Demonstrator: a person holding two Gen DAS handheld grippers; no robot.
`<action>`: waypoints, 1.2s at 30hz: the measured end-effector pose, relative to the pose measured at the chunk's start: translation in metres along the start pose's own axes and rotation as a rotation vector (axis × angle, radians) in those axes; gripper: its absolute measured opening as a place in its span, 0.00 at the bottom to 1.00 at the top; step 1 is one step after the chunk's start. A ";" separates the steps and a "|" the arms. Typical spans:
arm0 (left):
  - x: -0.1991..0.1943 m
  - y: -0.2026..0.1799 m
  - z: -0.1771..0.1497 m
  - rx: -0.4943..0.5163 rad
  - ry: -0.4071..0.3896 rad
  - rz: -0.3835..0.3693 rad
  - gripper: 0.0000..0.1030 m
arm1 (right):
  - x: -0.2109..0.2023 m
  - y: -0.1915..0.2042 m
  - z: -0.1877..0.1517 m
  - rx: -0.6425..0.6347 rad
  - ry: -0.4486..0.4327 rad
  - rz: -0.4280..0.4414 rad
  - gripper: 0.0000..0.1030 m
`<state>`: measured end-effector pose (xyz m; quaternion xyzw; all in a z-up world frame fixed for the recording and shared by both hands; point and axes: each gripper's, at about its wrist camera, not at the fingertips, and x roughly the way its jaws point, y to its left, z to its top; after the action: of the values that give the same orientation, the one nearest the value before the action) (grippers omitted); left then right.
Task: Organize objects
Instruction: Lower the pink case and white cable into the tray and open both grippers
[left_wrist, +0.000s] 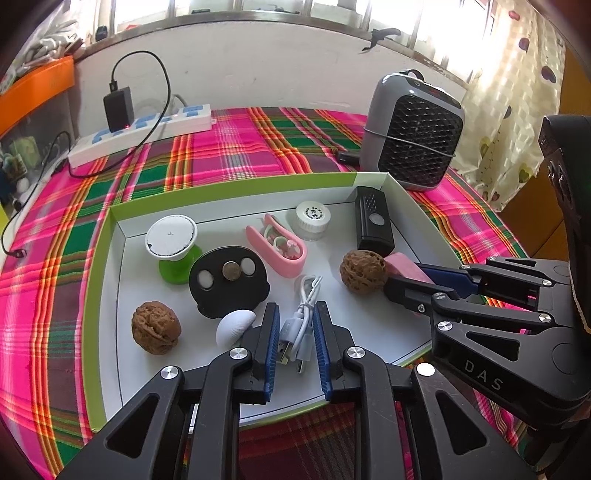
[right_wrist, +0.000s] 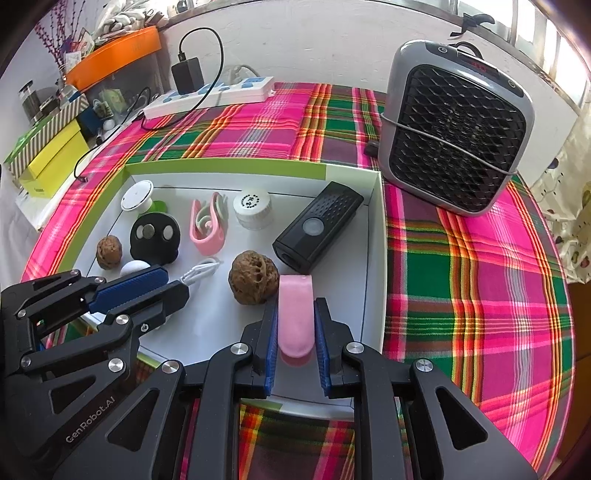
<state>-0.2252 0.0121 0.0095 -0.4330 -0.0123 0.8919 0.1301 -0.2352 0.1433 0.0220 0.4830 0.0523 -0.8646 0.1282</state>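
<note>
Your right gripper (right_wrist: 295, 328) was pinching a pink rounded silicone piece (right_wrist: 295, 314) between its blue ribbed pads (right_wrist: 271, 332), low over the near right part of the tray (right_wrist: 375, 229). Your left gripper (left_wrist: 295, 328) had its pads on either side of a coiled white USB cable (left_wrist: 301, 325). They looked pressed against the bundle, though whether the grip was firm I cannot tell.

To do this step well, you needed to hold each piece squarely in the middle of the pads and lift straight. The cable's loose loops could snag on the white ribbed shell-shaped piece (left_wrist: 234, 325) touching your left finger. The pink piece looked soft and smooth, so it might have bent or slipped if squeezed near its tip.

Just past the pink piece sat a rough, deeply wrinkled walnut (right_wrist: 253, 277), almost touching it. A second walnut (left_wrist: 156, 326) lay near the tray's left wall. Both were round and likely to roll when nudged.

Further in lay a matte black disc with coins on it (left_wrist: 229, 282) and a pink case holding coiled earphones (left_wrist: 280, 245). Beyond stood a green stand with a white round top (left_wrist: 171, 242), a white ridged jar (left_wrist: 313, 219) and a black box-shaped device with a round button (right_wrist: 319, 225).

Behind the tray, on the plaid cloth (right_wrist: 461, 277), stood a grey heater with a black mesh grille (right_wrist: 456, 140).
</note>
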 end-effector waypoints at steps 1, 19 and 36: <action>0.000 0.000 0.000 0.000 0.000 0.002 0.17 | 0.000 0.000 0.000 0.002 0.000 0.000 0.19; -0.014 -0.001 -0.001 0.012 -0.030 0.071 0.24 | -0.013 0.000 -0.008 0.031 -0.036 0.009 0.34; -0.049 -0.003 -0.014 -0.008 -0.100 0.154 0.25 | -0.039 0.005 -0.024 0.072 -0.131 0.023 0.35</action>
<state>-0.1851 0.0016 0.0385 -0.3880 0.0108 0.9197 0.0587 -0.1949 0.1505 0.0431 0.4304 0.0072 -0.8941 0.1238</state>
